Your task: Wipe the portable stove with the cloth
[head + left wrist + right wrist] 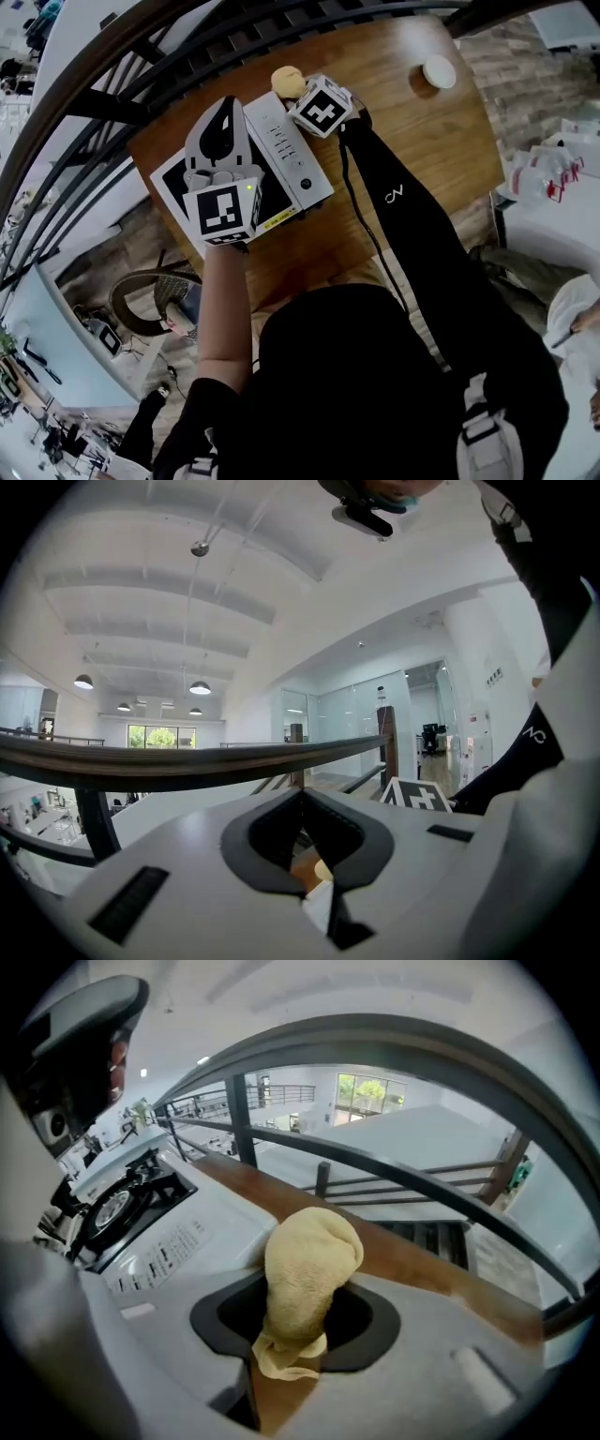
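Right gripper [302, 1330] clamps the yellow cloth [312, 1269] at the stove's [291, 159] far end.
Left gripper [300, 799], pinched shut and empty, hovers over the stove; best to press the cloth flat and wipe in overlapping strokes.

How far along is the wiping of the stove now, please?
Done: the right gripper has its jaws shut on the yellow cloth. In hand: the cloth sits at the far edge of the portable stove. Left: the wiping itself; no cleaned area shows. The left gripper, jaws shut and empty, is above the burner side.
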The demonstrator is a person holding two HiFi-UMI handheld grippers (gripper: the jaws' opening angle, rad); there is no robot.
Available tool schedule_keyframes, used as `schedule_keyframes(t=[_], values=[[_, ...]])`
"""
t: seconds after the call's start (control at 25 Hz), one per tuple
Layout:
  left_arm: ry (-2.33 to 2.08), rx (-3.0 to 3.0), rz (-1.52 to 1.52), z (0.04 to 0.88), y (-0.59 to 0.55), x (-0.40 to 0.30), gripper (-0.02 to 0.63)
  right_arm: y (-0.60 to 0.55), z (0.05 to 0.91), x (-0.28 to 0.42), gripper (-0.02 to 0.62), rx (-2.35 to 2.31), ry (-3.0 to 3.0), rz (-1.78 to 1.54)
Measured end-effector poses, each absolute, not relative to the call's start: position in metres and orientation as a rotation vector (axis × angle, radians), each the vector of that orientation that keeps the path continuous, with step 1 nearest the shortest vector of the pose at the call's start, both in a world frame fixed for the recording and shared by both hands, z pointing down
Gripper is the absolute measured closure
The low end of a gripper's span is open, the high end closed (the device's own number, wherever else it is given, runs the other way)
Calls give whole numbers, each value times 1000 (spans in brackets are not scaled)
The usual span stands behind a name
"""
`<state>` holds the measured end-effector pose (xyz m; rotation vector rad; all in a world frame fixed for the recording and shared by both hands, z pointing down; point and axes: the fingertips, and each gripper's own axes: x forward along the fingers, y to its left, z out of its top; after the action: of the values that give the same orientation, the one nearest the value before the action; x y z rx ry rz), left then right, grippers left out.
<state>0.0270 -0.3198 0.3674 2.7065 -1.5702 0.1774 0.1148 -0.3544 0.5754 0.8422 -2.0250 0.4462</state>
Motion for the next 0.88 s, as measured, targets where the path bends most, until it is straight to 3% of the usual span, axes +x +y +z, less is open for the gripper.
schedule_keyframes(t=[0.2, 0.88], values=[[-1543, 2718, 182, 378, -324, 56, 597, -342, 589, 124, 459, 768, -2071, 471], [-1529, 2657, 175, 401, -294, 57, 597, -240, 585, 163, 459, 520, -2044, 356]])
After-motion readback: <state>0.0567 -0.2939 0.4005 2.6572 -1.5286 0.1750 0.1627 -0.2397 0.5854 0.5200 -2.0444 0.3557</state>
